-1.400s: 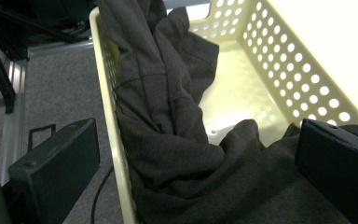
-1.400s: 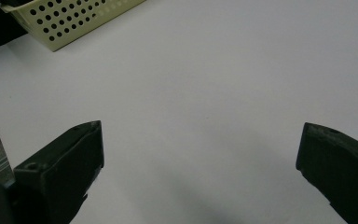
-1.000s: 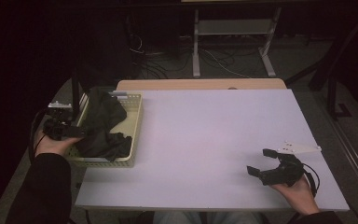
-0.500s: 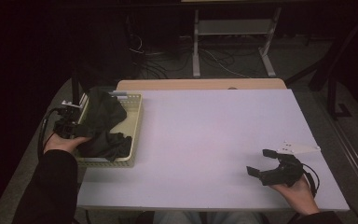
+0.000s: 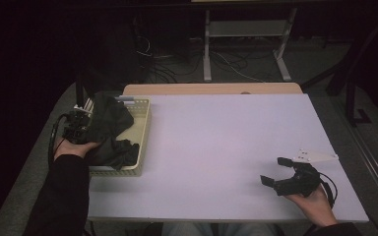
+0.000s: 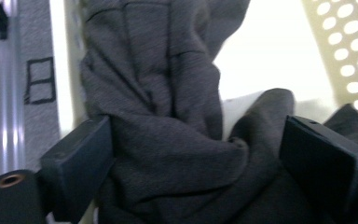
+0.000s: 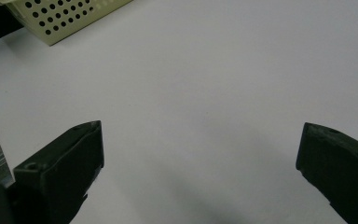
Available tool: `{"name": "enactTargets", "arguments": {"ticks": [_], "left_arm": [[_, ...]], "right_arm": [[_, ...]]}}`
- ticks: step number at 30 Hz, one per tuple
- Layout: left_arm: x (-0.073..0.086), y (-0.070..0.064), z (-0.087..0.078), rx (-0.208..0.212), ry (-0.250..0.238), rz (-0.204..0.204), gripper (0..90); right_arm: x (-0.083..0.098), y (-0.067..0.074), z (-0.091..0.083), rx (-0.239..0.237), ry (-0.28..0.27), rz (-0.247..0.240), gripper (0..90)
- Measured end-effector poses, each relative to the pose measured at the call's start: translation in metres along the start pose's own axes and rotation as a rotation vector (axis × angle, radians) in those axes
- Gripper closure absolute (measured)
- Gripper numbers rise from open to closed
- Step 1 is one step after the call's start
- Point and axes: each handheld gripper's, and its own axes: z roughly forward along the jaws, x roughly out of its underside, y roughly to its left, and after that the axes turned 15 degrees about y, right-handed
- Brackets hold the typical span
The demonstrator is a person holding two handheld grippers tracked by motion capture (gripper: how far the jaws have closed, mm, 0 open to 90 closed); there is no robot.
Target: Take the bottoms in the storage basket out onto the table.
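Left gripper view, dark cloth bunched between wide jaws that have just been closing, touching the left finger, inside basket, right gripper open over table.

A white table is sitting before me; a wooden tabletop is peeking out at its 12 o'clock edge, cables lying beyond on the floor.
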Motion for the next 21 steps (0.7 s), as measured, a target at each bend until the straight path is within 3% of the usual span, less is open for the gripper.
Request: {"name": "enactTargets", "arguments": {"ticks": [12, 13, 14, 18, 21], "left_arm": [[-0.014, -0.009, 0.005, -0.101, 0.092, 0.020, 12.4], [-0.014, -0.009, 0.006, -0.065, 0.097, 0.009, 14.8], [-0.014, -0.008, 0.009, -0.057, 0.102, 0.006, 17.8], [-0.014, -0.003, 0.016, -0.029, 0.080, -0.027, 22.4], [-0.014, 0.000, 0.015, -0.022, 0.093, -0.021, 26.6]], "right_arm": [[0.001, 0.001, 0.000, 0.001, -0.001, -0.011, 0.3], [0.000, 0.001, 0.000, 0.000, 0.000, -0.010, 0.3], [0.000, 0.001, 0.000, -0.003, 0.002, -0.011, 0.3], [0.001, 0.001, 0.000, 0.001, -0.001, -0.011, 0.3], [0.001, 0.000, 0.001, 0.000, 0.001, -0.010, 0.3]]}}
